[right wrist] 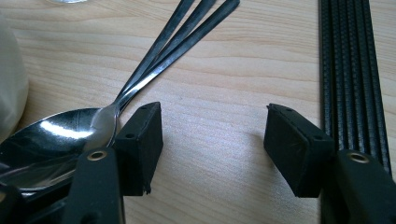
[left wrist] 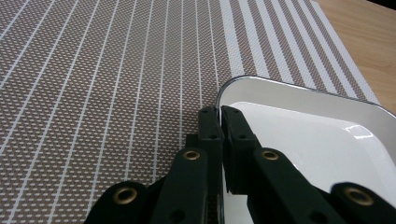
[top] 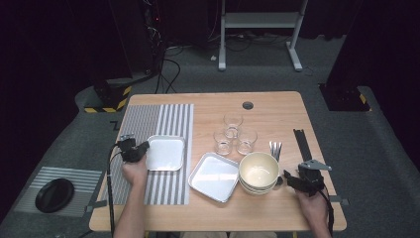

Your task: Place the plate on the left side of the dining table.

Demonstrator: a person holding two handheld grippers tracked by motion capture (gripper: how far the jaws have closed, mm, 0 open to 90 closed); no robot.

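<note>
Across the pale wooden surface everything is laid out like a table setting in progress. Biggest on it is the grey-and-white striped woven placemat, covering the left part, and on it sits the white square enamel tray with the dark rim. That is the piece in play: the left tool has its jaws pinched tight on the tray's near-left rim, 1 jaw inside the lip and 1 outside. In the left gripper view that rim runs straight into the closed black jaws, a grip by the edge that suits sliding or lifting a flat dish. The tray looks flat on the mat, so my read is it's being positioned there.

Just off the mat lies a 2nd white square tray, turned at an angle, and touching its right side a stack of cream ceramic bowls. Behind them stand 3 clear drinking glasses in a tight cluster. The right tool rests beside the bowls with jaws spread wide and nothing between them, apparently waiting its turn. Near its left jaw are the shiny metal spoons, handles fanned away, and on its other side black ribbed chopsticks.

No brand, label or lettering is readable anywhere.
</note>
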